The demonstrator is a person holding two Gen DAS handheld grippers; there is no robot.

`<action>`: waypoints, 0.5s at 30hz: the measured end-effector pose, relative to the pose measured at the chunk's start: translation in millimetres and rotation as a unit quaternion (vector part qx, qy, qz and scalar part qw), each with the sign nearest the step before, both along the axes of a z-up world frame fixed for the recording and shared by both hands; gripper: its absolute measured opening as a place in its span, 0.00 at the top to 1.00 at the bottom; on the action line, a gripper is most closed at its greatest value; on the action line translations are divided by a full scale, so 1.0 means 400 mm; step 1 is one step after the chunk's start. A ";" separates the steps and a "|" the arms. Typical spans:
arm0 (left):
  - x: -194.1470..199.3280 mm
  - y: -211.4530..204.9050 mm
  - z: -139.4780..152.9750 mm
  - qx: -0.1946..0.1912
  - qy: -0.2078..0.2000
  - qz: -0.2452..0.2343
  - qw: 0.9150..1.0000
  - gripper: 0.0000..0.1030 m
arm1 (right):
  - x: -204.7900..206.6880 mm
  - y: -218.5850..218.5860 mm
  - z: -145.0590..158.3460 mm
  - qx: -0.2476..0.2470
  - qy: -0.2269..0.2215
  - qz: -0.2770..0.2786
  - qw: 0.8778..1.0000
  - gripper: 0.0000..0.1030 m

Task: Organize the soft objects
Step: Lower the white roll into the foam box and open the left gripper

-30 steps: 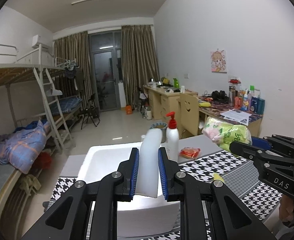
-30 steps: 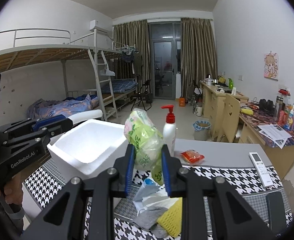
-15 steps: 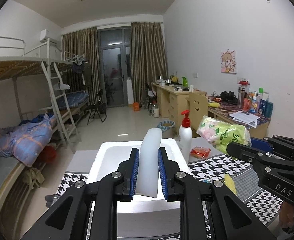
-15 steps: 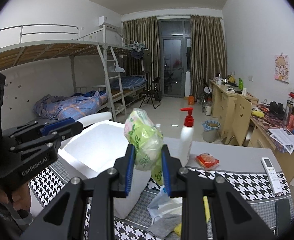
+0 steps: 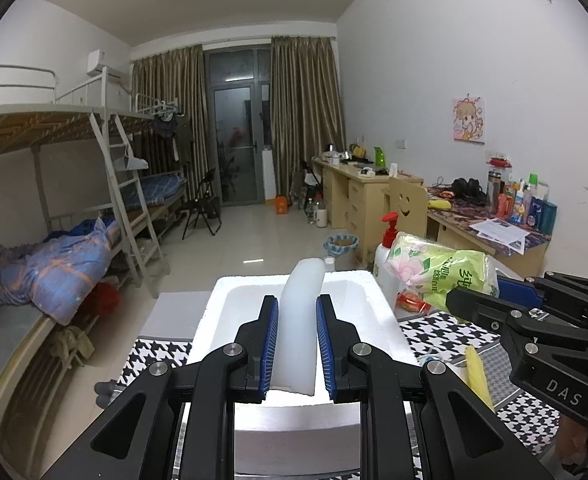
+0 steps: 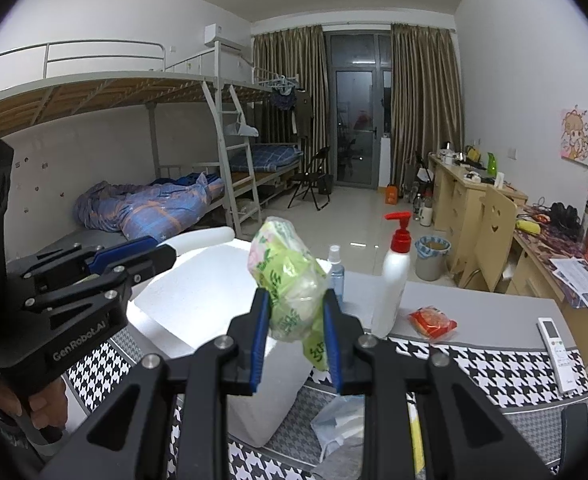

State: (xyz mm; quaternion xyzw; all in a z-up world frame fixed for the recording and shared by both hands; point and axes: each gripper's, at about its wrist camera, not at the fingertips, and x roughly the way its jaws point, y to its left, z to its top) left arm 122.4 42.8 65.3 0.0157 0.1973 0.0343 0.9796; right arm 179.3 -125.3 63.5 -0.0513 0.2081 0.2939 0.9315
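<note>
two claws, each clamped on soft thing. left claw (image 5: 297, 344) grips white foam strip (image 5: 300, 320) upright between blue pads, held over open white foam box (image 5: 214, 320). right claw (image 6: 296, 340) pinches green floral tissue pack (image 6: 290, 280), held above box's right edge. box sits on houndstooth-cloth surface (image 6: 486, 364). beside box: white pump bottle with red top (image 6: 394, 280), small spray bottle (image 6: 336, 270), red packet (image 6: 432, 322). remote (image 6: 556, 354) near surface's right edge. yellow sponge (image 5: 478, 372) just right of box. person's hand (image 6: 38, 400) holds left claw's handle.
</note>
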 end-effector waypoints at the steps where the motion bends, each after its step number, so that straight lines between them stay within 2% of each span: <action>1: 0.004 0.002 -0.003 0.001 0.002 0.001 1.000 0.79 | 0.002 0.003 -0.001 -0.001 0.001 0.001 1.000 0.71; 10: 0.049 0.007 -0.029 0.002 0.022 0.001 1.000 0.79 | 0.014 0.022 -0.004 -0.007 0.005 -0.001 1.000 0.71; 14: 0.062 0.018 -0.036 0.005 0.023 0.010 1.000 0.66 | 0.016 0.028 -0.004 -0.010 0.006 -0.005 1.000 0.71; 15: 0.064 0.022 -0.038 0.004 0.025 0.016 1.000 0.51 | 0.015 0.029 -0.004 -0.010 0.006 -0.005 1.000 0.71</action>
